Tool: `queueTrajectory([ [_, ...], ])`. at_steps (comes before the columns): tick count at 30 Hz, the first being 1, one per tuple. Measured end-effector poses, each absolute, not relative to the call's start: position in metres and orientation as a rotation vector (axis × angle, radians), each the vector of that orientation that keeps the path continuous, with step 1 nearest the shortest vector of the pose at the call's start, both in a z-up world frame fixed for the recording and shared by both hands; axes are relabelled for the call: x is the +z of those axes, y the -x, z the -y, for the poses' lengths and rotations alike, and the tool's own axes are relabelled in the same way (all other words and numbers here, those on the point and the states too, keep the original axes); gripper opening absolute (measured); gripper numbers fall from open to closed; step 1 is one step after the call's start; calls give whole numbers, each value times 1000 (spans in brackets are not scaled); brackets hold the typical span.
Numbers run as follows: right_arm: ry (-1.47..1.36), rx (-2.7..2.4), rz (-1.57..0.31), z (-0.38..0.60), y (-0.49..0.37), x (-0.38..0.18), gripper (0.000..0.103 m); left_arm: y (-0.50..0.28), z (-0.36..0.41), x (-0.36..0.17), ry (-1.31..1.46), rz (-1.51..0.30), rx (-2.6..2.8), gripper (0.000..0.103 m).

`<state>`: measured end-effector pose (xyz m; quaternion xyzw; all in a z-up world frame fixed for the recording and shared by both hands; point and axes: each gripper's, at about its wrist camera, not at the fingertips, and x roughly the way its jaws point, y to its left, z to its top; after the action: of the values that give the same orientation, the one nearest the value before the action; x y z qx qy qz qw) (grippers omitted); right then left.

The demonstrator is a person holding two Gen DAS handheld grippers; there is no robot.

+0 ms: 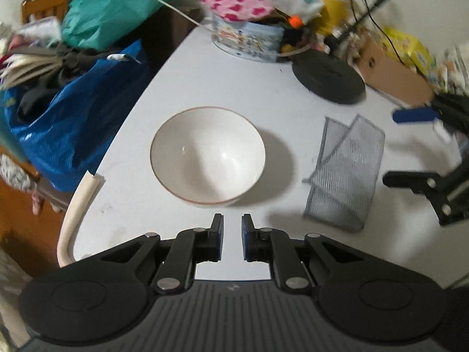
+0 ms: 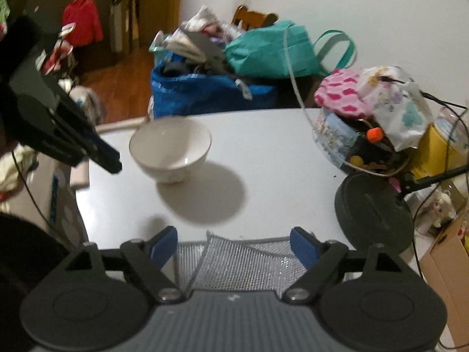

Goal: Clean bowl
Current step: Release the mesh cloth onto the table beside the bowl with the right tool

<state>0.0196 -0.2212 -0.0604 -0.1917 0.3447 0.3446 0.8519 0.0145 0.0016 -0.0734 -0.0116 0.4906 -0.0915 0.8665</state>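
A white bowl (image 1: pixel 208 155) (image 2: pixel 170 146) with a thin brown rim stands upright and empty on the white table (image 1: pixel 249 88). My left gripper (image 1: pixel 232 220) hovers just short of the bowl's near side, shut with nothing between its pads; in the right wrist view it (image 2: pixel 108 158) hangs to the left of the bowl. A folded silver mesh scrubbing cloth (image 1: pixel 346 173) (image 2: pixel 240 261) lies flat on the table to the right of the bowl. My right gripper (image 2: pixel 234 237) (image 1: pixel 392 146) stands open wide above the cloth, its pads clear of it.
A black round lamp base (image 1: pixel 328 77) (image 2: pixel 375 211) and a cluttered tin (image 1: pixel 249 41) sit at the far side. A cardboard box (image 1: pixel 392 73) is on the right. A blue bag (image 1: pixel 73 123) of clothes stands beyond the table's left edge, which has a foam guard (image 1: pixel 79 202).
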Motion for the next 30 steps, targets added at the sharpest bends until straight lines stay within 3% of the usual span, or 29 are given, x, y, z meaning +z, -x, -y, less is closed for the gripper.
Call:
queueTrajectory([
  [4,305,698,-715,229,-20,-48,86,-17,1,-72,42,-1021,-175,14],
  [6,248,671,-705,233,-21,-42,86,-14,0,-68,75,-984,-158,31],
  [8,195,650,-701,237,-22,-37,86,-10,-3,-63,118,-921,-129,68],
  [9,166,640,-700,240,-23,-35,86,-9,-5,-63,132,-906,-121,71],
  [20,198,460,-737,260,-31,-43,83,-13,-12,-69,177,-970,-150,71],
  [25,284,472,-828,247,-30,-69,68,-15,-14,-70,166,-975,-161,71],
  [27,324,479,-855,237,-33,-83,51,-16,-15,-73,175,-986,-162,71],
  [30,364,506,-913,214,-41,-101,49,-17,-16,-76,175,-1003,-169,71],
])
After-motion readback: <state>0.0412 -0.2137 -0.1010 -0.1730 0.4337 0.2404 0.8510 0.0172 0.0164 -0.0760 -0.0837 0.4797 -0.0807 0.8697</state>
